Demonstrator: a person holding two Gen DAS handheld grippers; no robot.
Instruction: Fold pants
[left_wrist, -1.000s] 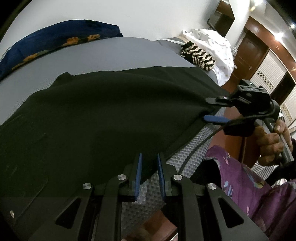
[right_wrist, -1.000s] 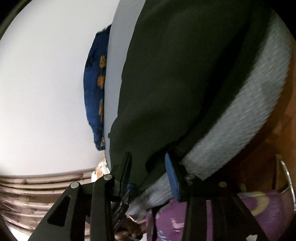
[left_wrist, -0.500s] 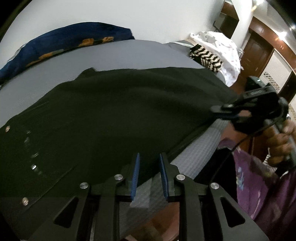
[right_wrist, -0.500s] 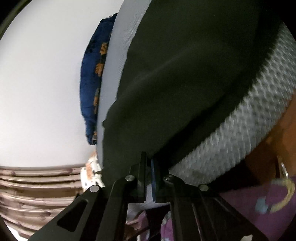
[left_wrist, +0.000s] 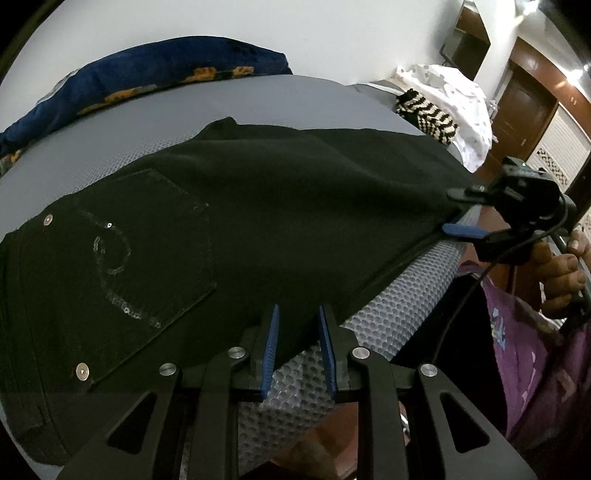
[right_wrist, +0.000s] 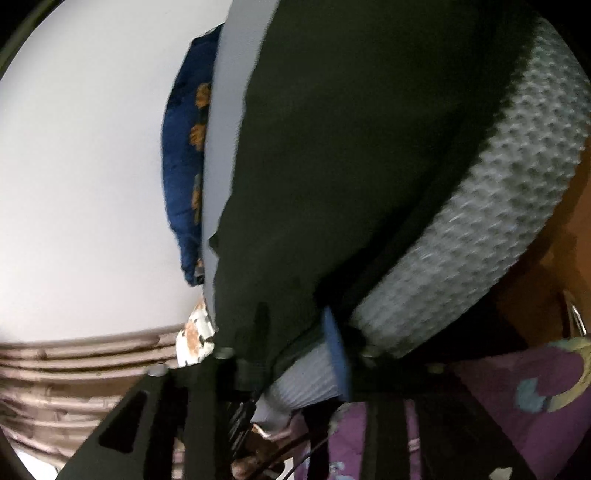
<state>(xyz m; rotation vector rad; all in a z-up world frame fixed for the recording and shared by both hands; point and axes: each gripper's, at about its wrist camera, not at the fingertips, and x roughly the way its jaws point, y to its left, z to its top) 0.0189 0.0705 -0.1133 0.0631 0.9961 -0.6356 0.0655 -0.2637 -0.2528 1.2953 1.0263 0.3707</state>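
Black pants (left_wrist: 295, 206) lie flat on a grey bed (left_wrist: 258, 99), with a sequinned back pocket (left_wrist: 147, 251) at the left. My left gripper (left_wrist: 298, 345) hovers over the pants' near edge. Its blue pads stand a narrow gap apart, and the hem lies under that gap without being pinched. At the right, my right gripper (left_wrist: 456, 212) is at the pants' leg end with its jaws opening. In the right wrist view the black cloth (right_wrist: 351, 147) runs between that gripper's (right_wrist: 295, 339) fingers, and the pads do not press on it.
A blue pillow with orange flowers (left_wrist: 147, 70) lies along the white wall. A black-and-white striped cloth (left_wrist: 428, 118) and a white cloth (left_wrist: 454, 92) sit at the bed's far right corner. A person's hand (left_wrist: 561, 273) and purple clothing (left_wrist: 535, 369) are at the right, beside the textured mattress side (left_wrist: 406, 295).
My left gripper slid left along the pants' near edge, bringing the back pocket into view. My right gripper shut half a second ago and now stands apart again.
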